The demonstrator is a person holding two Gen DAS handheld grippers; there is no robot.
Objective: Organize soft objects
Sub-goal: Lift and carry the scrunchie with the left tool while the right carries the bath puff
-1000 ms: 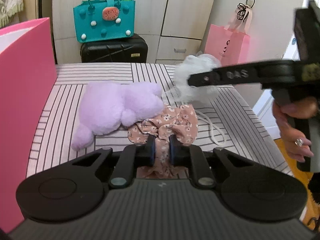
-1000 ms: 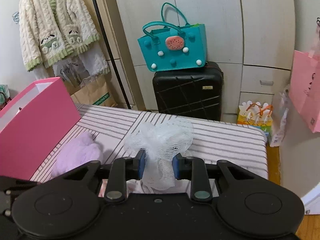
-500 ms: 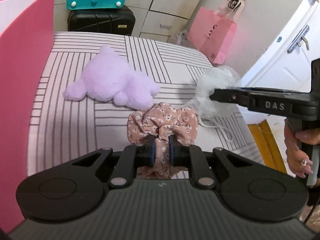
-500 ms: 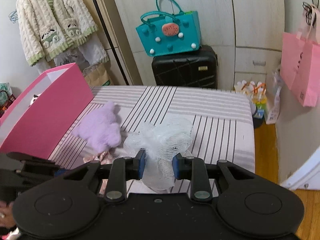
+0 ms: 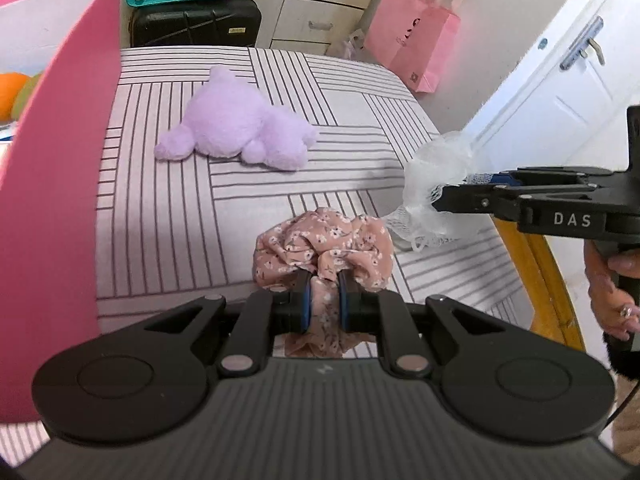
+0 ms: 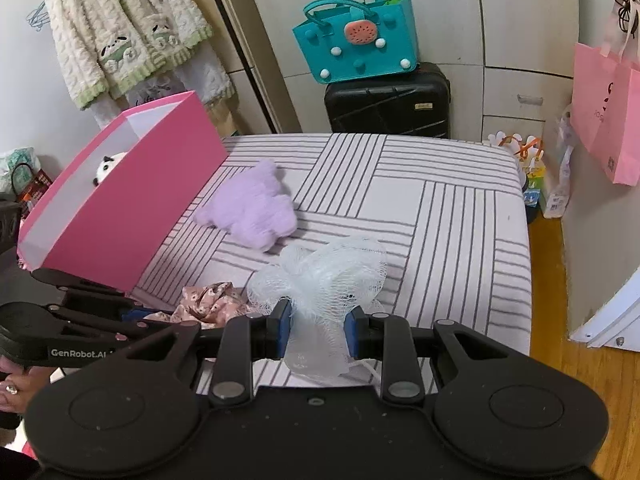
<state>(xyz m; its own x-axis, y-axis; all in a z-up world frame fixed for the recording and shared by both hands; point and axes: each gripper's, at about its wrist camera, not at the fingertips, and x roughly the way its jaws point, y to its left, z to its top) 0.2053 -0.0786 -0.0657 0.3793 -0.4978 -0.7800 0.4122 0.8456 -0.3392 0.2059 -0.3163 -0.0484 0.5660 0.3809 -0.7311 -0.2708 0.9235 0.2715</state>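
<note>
My left gripper point(image 5: 323, 295) is shut on a pink floral scrunchie point(image 5: 324, 242) and holds it above the striped bed point(image 5: 168, 216). My right gripper point(image 6: 318, 326) is shut on a white mesh bath pouf point(image 6: 324, 276), also lifted; it also shows at the right of the left wrist view point(image 5: 434, 188). The scrunchie shows in the right wrist view point(image 6: 208, 300) with the left gripper point(image 6: 132, 316) on it. A purple plush toy point(image 5: 236, 124) lies on the bed, also seen in the right wrist view point(image 6: 250, 204). A pink box point(image 6: 120, 192) stands open at the left.
A panda plush point(image 6: 108, 162) lies inside the pink box. A black suitcase point(image 6: 388, 100) with a teal bag point(image 6: 356, 46) stands behind the bed. A pink paper bag point(image 6: 604, 100) hangs at the right. A white door point(image 5: 560, 92) is at the right.
Both grippers have risen and pulled back with their loads. The scrunchie and the pouf hang higher above the bed. The purple plush has stayed in place.
</note>
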